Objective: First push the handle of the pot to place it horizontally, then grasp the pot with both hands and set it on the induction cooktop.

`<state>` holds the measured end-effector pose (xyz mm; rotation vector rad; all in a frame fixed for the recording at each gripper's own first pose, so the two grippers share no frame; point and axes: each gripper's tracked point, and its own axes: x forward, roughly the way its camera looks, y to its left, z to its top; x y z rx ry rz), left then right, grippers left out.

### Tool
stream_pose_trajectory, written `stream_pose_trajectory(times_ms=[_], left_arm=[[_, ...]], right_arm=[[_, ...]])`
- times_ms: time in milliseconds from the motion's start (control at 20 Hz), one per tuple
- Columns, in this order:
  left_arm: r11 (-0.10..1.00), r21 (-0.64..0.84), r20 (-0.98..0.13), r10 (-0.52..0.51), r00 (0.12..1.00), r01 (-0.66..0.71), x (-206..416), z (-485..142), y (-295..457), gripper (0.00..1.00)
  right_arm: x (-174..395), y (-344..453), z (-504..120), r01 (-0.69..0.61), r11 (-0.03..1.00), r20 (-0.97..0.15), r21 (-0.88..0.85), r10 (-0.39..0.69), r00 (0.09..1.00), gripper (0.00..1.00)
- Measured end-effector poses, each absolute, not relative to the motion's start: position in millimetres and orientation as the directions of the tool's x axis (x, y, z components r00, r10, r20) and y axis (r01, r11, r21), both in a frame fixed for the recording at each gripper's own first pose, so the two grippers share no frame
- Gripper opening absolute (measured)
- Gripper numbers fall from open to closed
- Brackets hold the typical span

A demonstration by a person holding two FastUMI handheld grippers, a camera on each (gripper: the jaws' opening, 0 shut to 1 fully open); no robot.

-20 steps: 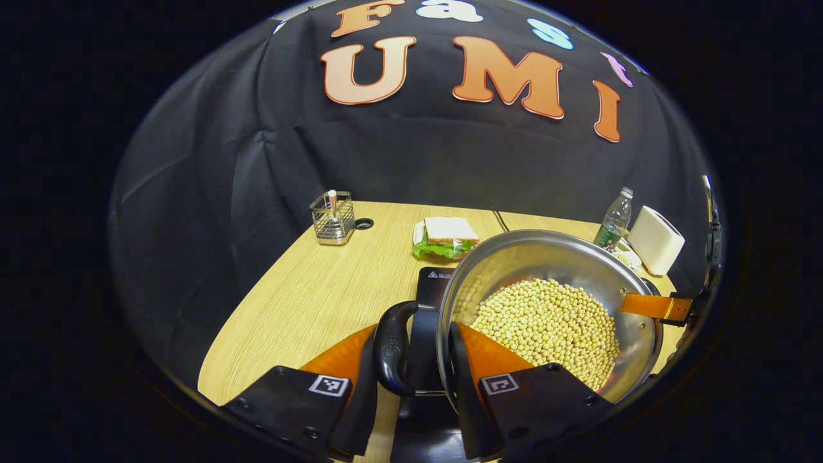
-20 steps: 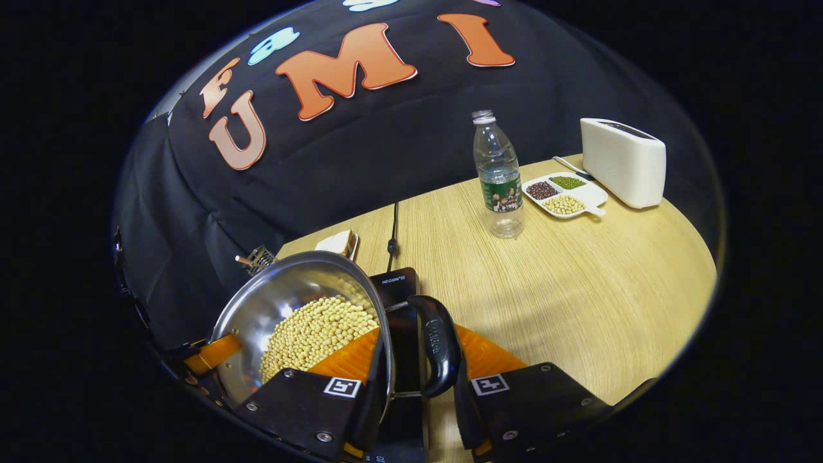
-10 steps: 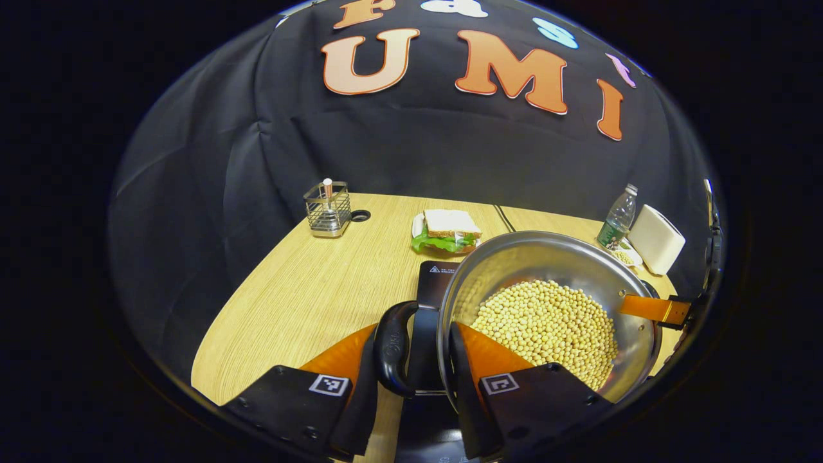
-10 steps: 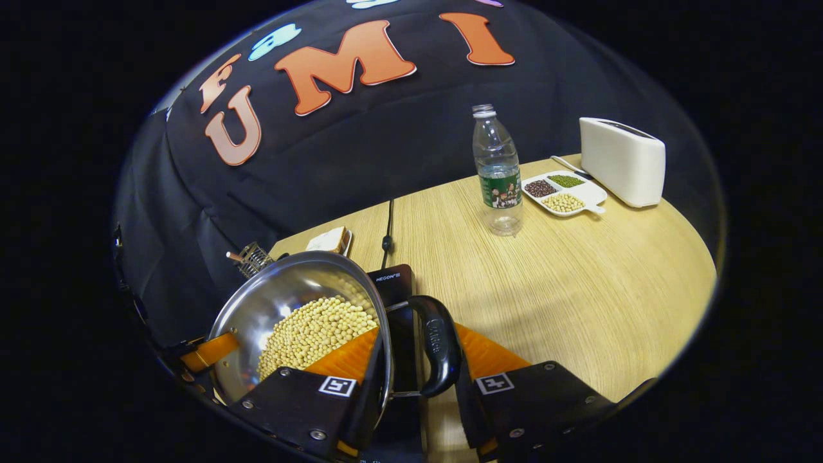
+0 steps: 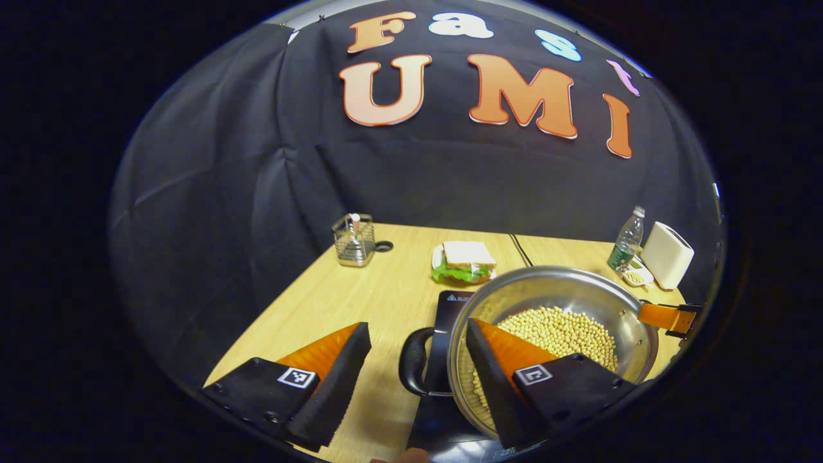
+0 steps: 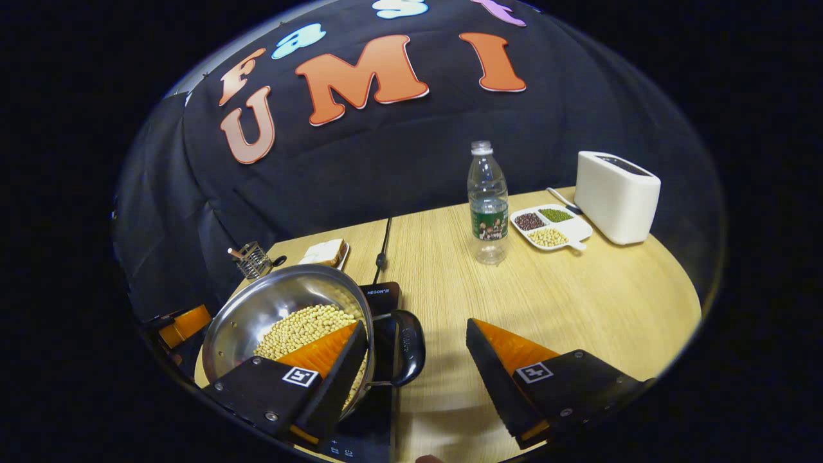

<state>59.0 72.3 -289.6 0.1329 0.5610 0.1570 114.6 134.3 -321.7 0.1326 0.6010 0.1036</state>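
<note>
On cooktop (image 5: 443,360), pot (image 5: 553,334) between spread left gripper (image 5: 418,347) fingers.

wall: black cloth (image 6: 398,161), creased, behind worktop
worktop: light wood (image 6: 578,289), rounded edge
light: dim

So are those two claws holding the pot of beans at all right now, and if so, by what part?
Nothing is held. The left gripper and right gripper are both open, each straddling a side handle of the pot without pressing it.
</note>
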Motion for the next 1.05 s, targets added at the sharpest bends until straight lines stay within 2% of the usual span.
stream_pose_trajectory(times_ms=[200, 550, 850, 900, 950, 1000, 1050], left_arm=[[0.976, 0.193, -0.401, 0.172, 0.900, -0.100, 70.1, -241.0, 41.3, 1.00], [0.993, 0.112, -0.175, 0.050, 0.983, -0.030, 52.2, -113.3, -52.9, 0.98], [1.000, 0.018, 0.043, -0.024, 0.999, 0.023, 26.2, -8.9, -99.4, 0.99], [1.000, 0.016, 0.068, -0.022, 0.997, 0.021, 22.8, 3.9, -99.7, 0.99], [1.000, 0.009, 0.086, -0.024, 0.996, 0.023, 18.5, 12.4, -102.3, 0.99], [0.999, -0.006, 0.093, -0.032, 0.995, 0.033, 15.7, 18.1, -106.4, 0.99], [0.999, -0.023, 0.092, -0.047, 0.995, 0.049, 12.0, 20.5, -110.9, 0.99]], right_arm=[[115.8, 87.0, -260.8, -0.037, 0.992, -0.447, 0.119, 0.086, 0.890, 0.96], [93.7, -8.9, -127.2, 0.031, 0.999, -0.168, 0.029, -0.025, 0.986, 0.95], [42.4, -31.2, -33.7, 0.012, 1.000, 0.026, -0.018, -0.012, 1.000, 0.95], [35.9, -32.4, -25.0, 0.007, 1.000, 0.043, -0.017, -0.006, 0.999, 0.95], [29.2, -33.4, -17.6, 0.003, 1.000, 0.056, -0.017, -0.002, 0.998, 1.00], [24.1, -35.4, -11.5, 0.002, 1.000, 0.068, -0.018, 0.000, 0.998, 0.95], [19.3, -38.0, -5.5, 0.001, 1.000, 0.080, -0.017, 0.001, 0.997, 1.00]])
